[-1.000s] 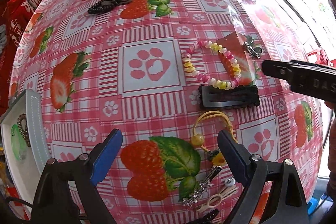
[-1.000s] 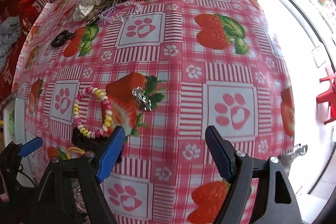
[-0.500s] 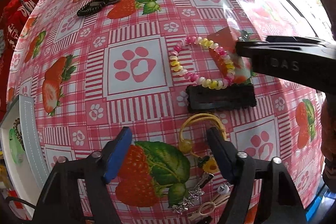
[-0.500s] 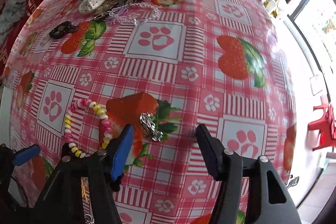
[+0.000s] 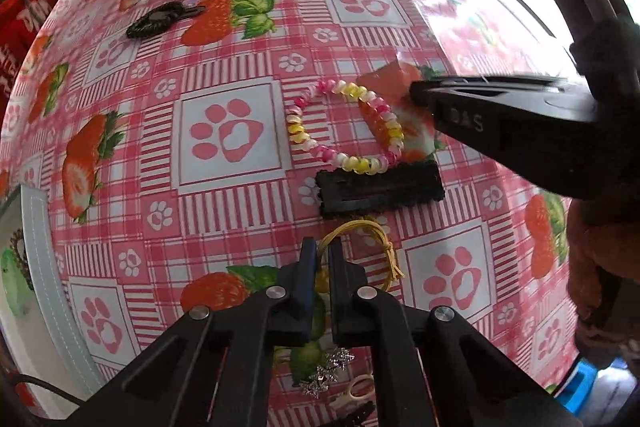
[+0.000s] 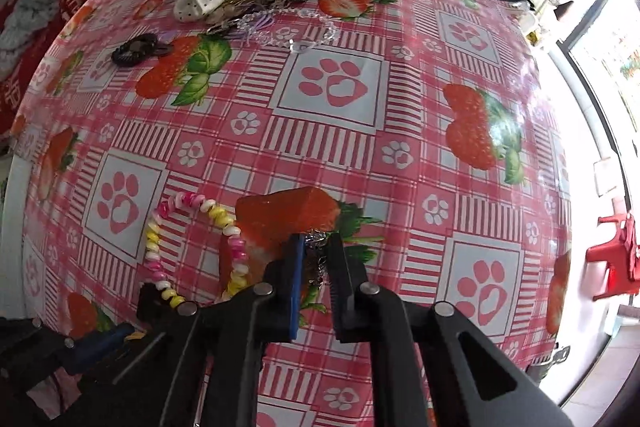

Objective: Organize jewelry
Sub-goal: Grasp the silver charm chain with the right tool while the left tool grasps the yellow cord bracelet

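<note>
Now, left wrist view: the left gripper (image 5: 323, 259) points steeply down at the tabletop (image 5: 132, 131), jaws having just closed, and they pinch the near end of the yellow cord bracelet (image 5: 360, 247), with a yellow bead wedged between the pads. The cord's loop runs away from the fingertips, up and to the right in the frame, toward the black hair clip (image 5: 380, 193), which lies crosswise just beyond it. Beyond that clip sits the pink-and-yellow bead bracelet (image 5: 344, 131). The white tray (image 5: 44, 267) is at the far left edge of this view, well apart from the cord, so I judge the carry goes left. The right gripper (image 5: 416, 93) enters from the right, tip down beside the bead bracelet.

Right wrist view: the right gripper (image 6: 316, 251) is also pointed steeply down, jaws just closed, pinching a small silver charm (image 6: 316, 247) that sits on the printed strawberry. The charm's length runs roughly along the fingers, part hidden between the pads. The bead bracelet (image 6: 192, 243) lies just left of it, not touched. Part of the left gripper's body (image 6: 100, 339) shows low left, fingertips out of frame, so that hand is nearer the tray side. The tray itself I cannot make out here. Both pieces look still on the cloth; lift not yet done.
</note>
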The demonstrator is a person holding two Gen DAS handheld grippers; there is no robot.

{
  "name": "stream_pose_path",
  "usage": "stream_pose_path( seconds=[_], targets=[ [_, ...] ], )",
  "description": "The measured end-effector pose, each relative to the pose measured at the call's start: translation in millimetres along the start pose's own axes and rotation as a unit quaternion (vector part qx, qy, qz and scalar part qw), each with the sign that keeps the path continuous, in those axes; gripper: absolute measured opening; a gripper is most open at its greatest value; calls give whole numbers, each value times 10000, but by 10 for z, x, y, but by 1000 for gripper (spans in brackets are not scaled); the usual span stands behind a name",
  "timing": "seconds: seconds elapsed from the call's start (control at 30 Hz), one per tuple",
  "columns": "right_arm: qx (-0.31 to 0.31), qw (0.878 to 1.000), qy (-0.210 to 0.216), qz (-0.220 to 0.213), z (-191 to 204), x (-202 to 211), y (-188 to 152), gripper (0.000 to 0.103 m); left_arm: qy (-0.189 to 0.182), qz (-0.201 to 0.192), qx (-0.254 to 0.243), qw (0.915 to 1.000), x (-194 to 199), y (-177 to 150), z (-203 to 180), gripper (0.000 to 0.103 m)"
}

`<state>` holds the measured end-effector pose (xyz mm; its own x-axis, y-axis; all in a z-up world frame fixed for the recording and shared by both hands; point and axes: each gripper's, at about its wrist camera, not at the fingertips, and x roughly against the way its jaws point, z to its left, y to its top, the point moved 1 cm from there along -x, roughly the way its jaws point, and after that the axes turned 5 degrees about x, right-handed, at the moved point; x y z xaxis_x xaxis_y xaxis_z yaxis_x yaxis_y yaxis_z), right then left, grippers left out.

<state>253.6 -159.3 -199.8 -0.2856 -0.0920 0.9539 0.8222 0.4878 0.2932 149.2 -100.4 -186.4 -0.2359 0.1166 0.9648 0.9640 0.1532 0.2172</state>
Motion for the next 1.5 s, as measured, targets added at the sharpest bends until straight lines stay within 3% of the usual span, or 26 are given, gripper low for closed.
stream_pose_path(
  seconds=[0.27,0.43,0.67,0.7,0.73,0.77,0.83,1.07,1.13,1.23,1.37,1.43,1.47,1.5],
  targets=[
    [-881,9944,577,-37,-304,173,-135,12,-190,-177,143,9996,221,41,192,12],
    [-1059,9919,705,-5,-371,300,-276,12,-218,-211,181,9994,266,42,345,12],
    [-1165,9898,823,47,-333,421,-427,12,-43,-259,69,9996,242,-19,265,13],
    [-1191,9893,840,48,-332,437,-448,12,-45,-216,107,9997,224,-21,271,26],
    [-1234,9885,876,49,-334,452,-472,12,-30,-194,121,9997,216,-28,272,73],
    [-1276,9876,913,54,-337,464,-497,12,68,-254,166,9995,226,-37,285,97],
    [-1347,9862,959,64,-344,487,-552,12,218,-524,179,9982,304,-65,294,103],
    [-1480,9838,1007,108,-375,515,-684,12,332,-223,34,9992,112,-14,299,103],
    [-1528,9829,1020,123,-389,524,-717,12,264,-75,-46,9996,28,-6,272,88],
    [-1550,9824,1034,136,-393,545,-765,12,199,85,-170,9996,-70,-7,222,76],
    [-1588,9816,1048,153,-396,565,-811,12,245,37,-372,9990,-118,10,135,69],
    [-1608,9812,1056,155,-393,577,-828,12,376,-56,-482,9981,-106,27,107,40],
    [-1614,9811,1057,154,-391,583,-836,12,330,-65,-517,9981,-101,38,96,31],
    [-1618,9810,1055,152,-389,591,-847,12,248,-37,-512,9984,-99,47,97,12]
  ],
)
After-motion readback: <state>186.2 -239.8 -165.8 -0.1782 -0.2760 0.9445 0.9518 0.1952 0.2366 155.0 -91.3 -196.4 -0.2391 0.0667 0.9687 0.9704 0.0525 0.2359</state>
